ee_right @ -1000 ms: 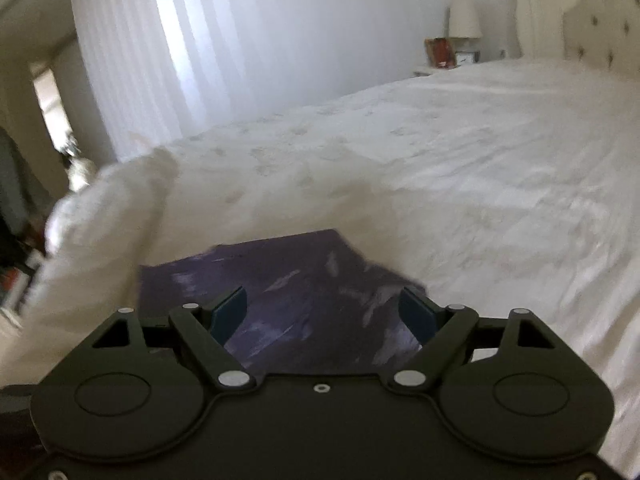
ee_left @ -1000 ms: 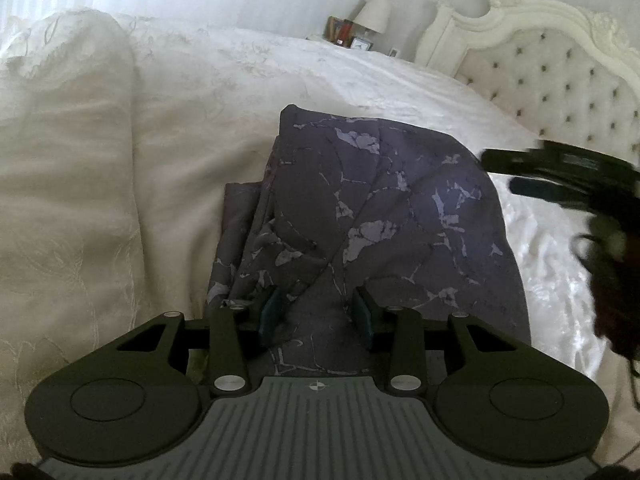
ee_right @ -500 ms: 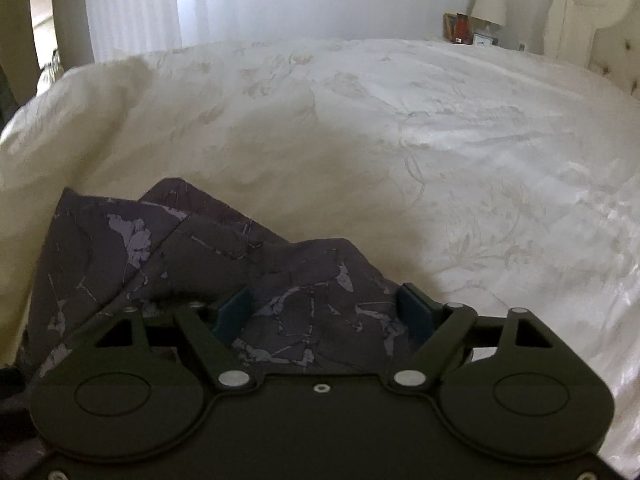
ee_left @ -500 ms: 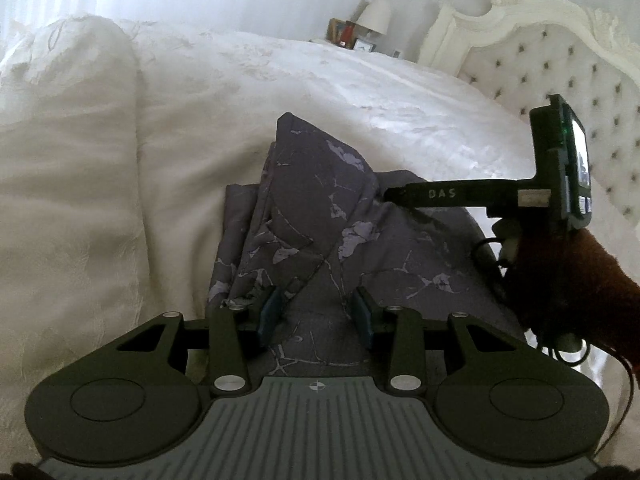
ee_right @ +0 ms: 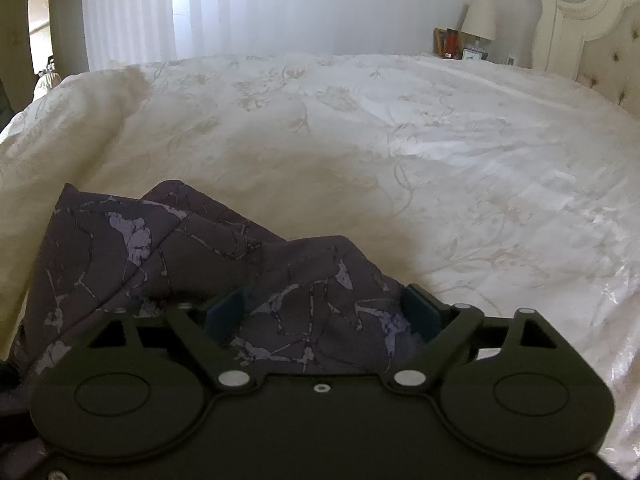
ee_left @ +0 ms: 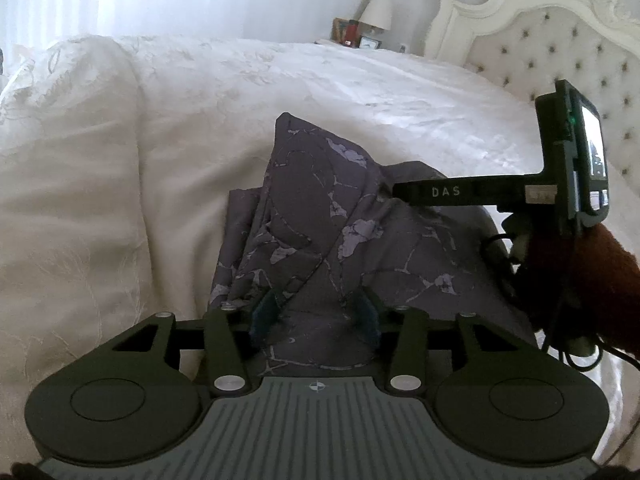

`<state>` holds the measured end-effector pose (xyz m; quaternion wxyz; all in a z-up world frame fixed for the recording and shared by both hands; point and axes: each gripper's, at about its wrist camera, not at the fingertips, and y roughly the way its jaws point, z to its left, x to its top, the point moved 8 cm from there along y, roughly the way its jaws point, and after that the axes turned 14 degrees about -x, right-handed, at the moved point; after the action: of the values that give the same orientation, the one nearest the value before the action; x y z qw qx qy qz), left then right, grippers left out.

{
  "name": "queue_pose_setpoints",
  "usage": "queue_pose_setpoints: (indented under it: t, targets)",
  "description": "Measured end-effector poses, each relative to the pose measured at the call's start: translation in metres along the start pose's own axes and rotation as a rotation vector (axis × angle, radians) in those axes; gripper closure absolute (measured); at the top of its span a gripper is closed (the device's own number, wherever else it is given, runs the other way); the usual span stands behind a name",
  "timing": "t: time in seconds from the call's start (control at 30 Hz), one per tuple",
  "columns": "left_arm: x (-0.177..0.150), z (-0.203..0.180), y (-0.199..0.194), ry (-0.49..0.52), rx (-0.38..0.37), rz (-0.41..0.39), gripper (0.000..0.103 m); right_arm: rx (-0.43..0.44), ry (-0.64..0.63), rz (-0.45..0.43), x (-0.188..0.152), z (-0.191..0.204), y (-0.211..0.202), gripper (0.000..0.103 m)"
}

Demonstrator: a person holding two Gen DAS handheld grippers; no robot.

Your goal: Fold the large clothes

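Garment (ee_left: 360,240): a dark purple cloth with a pale cracked pattern is seen bunched in folds on the near part of the bed, a corner raised to a peak at its far side; it is also seen low and left in the right wrist view (ee_right: 168,264).
Bed (ee_left: 360,92): it is covered by a cream quilt with a faint floral pattern, and the garment is borne on it.
Left gripper (ee_left: 316,312): it is held low over the near edge of the garment, its jaws partly apart; cloth is seen between the blue pads (ee_left: 264,312), but whether it is pinched cannot be told.
Right gripper (ee_right: 324,316): its jaws are spread wide, and a fold of the garment is seen lying between the pads (ee_right: 420,316) without being squeezed. In the left wrist view its finger (ee_left: 456,192), marked DAS, is laid against the right side of the raised fold.
Headboard (ee_left: 560,40): a white tufted board is seen at the far right.
Lamp (ee_right: 480,20): it is seen on a stand beyond the bed, beside small items.
Curtain (ee_right: 180,12): a bright sheer drape is seen at the far left.
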<state>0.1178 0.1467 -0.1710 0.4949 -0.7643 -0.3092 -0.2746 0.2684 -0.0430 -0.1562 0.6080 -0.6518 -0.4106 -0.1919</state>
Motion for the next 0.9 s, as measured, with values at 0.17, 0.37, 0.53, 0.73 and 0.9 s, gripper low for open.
queue_pose_setpoints:
  t: [0.17, 0.37, 0.53, 0.73, 0.9]
  targets:
    - [0.002, -0.001, 0.000, 0.006, -0.022, 0.001, 0.043, 0.001, -0.013, -0.004, -0.002, 0.002, -0.003, 0.001]
    - [0.002, -0.010, -0.002, 0.026, -0.119, 0.009, 0.006, 0.011, 0.001, -0.009, -0.007, -0.001, -0.014, 0.001]
    - [0.002, -0.012, -0.015, 0.009, -0.144, -0.029, 0.000, 0.048, 0.017, -0.009, -0.016, -0.006, -0.029, 0.000]
    - [0.014, 0.008, -0.030, -0.036, -0.130, -0.046, 0.000, 0.174, 0.144, 0.025, -0.033, -0.029, -0.048, 0.000]
    - [0.011, 0.033, -0.014, -0.105, -0.148, 0.059, 0.000, 0.278, 0.344, 0.109, -0.057, -0.058, -0.051, 0.000]
